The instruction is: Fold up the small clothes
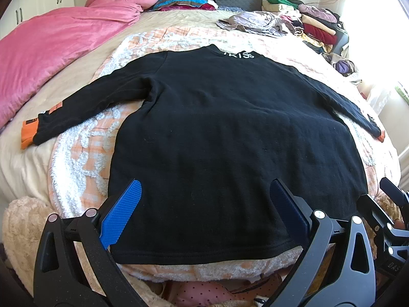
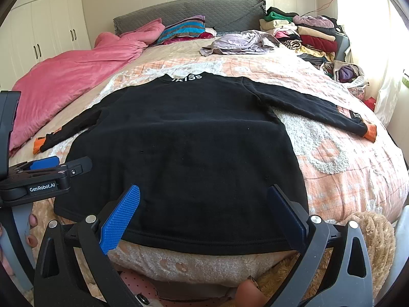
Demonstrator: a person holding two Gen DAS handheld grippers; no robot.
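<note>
A black long-sleeved sweater (image 1: 217, 117) lies flat on the bed with both sleeves spread out, white letters at its collar (image 1: 239, 55) and orange cuffs (image 1: 28, 133). In the left wrist view my left gripper (image 1: 204, 192) is open above the hem, left of the middle, with its blue fingers (image 1: 127, 209) apart and nothing between them. The right wrist view shows the same sweater (image 2: 184, 140). There my right gripper (image 2: 204, 192) is open over the hem's right half and holds nothing. The left gripper's side (image 2: 51, 168) shows at the left edge.
The sweater rests on an orange and white fleecy blanket (image 2: 345, 168). A pink quilt (image 1: 51, 43) covers the bed's left side. A crumpled lilac garment (image 1: 253, 21) and a stack of folded clothes (image 1: 314, 23) lie far right. A tan plush throw (image 1: 23, 225) hangs at the near edge.
</note>
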